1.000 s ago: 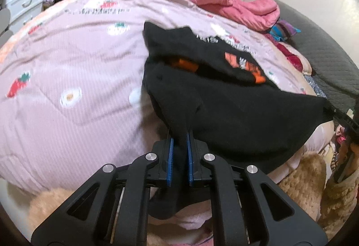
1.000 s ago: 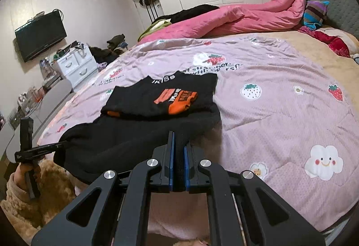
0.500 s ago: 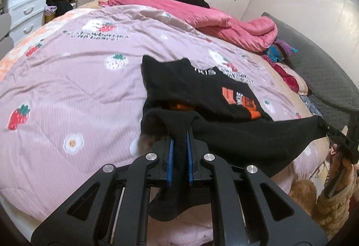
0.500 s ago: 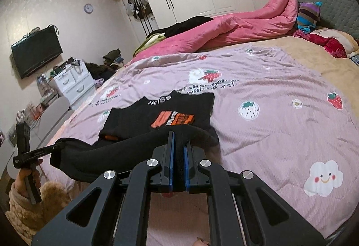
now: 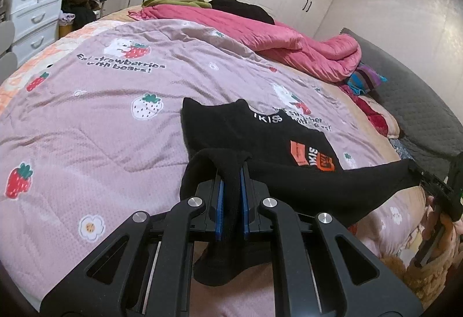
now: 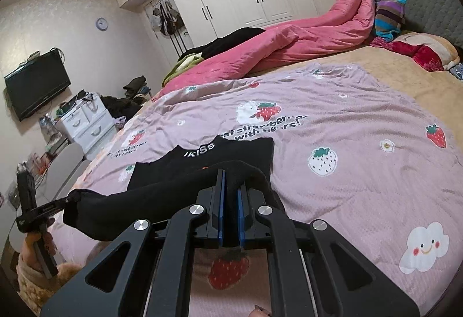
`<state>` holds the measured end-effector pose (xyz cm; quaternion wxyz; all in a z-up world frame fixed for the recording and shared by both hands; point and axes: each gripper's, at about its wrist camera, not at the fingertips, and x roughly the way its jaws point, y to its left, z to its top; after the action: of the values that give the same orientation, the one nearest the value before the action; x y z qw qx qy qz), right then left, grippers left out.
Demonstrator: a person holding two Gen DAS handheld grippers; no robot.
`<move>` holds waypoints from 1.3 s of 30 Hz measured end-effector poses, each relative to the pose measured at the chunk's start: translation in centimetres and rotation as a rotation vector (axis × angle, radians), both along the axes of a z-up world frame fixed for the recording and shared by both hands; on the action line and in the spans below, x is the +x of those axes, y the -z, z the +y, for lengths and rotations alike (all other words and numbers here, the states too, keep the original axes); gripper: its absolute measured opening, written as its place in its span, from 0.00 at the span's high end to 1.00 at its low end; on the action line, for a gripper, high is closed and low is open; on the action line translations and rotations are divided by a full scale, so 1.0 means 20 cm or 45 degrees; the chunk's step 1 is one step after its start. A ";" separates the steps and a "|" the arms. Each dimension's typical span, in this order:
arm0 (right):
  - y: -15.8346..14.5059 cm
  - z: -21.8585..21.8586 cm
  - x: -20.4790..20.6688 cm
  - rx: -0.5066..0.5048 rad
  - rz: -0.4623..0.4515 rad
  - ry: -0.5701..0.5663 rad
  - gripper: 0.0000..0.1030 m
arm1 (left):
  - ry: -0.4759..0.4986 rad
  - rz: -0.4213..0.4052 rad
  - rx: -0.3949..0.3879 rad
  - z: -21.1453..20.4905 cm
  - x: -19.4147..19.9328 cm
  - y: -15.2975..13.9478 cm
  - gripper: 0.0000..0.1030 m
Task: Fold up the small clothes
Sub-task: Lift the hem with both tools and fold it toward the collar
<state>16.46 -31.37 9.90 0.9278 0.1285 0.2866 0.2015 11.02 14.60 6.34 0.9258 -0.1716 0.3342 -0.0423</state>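
1. Left gripper [image 5: 230,186] is clamped on one end of the black garment [image 5: 303,181]; cloth bunches between its blue pads and a short tail hangs below the jaws.
2. Right gripper [image 6: 230,201] is likewise closed on the opposite end of the same garment's near edge, with black fabric pinched between its fingers.
3. Between the two tools that near edge is pulled into a taut band, its long axis running side to side across the near edge of the bed, lifted above the quilt [image 5: 86,120].
4. Farther in, the rest of the garment lies flat on the pink strawberry-print quilt, white "IKISS" lettering [image 5: 267,118] toward the far side and an orange printed patch [image 5: 314,159] nearer the lifted band.
5. From the right wrist view the flat part sits just behind the band, its neckline end pointing away toward the rumpled pink duvet [image 6: 289,42] at the far side of the bed.
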 end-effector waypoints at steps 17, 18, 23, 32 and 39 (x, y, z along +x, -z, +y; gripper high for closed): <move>0.00 0.07 0.23 -0.021 0.025 0.045 0.94 | -0.019 0.011 0.048 0.02 0.22 0.00 0.96; 0.00 0.07 0.25 -0.028 0.025 0.047 0.94 | -0.023 0.012 0.055 0.02 0.24 0.00 0.96; 0.02 0.14 0.37 -0.085 0.034 0.077 0.94 | -0.039 0.042 0.085 0.04 0.34 0.04 0.96; 0.12 0.21 0.65 -0.114 0.137 0.113 0.94 | -0.064 0.105 0.085 0.07 0.54 0.12 0.96; 0.21 0.23 0.74 -0.119 0.171 0.123 0.93 | -0.066 0.135 0.127 0.07 0.63 0.17 0.96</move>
<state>31.34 -26.75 5.66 0.9201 0.1120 0.3508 0.1337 23.61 15.91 2.94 0.9150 -0.1357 0.3798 0.0075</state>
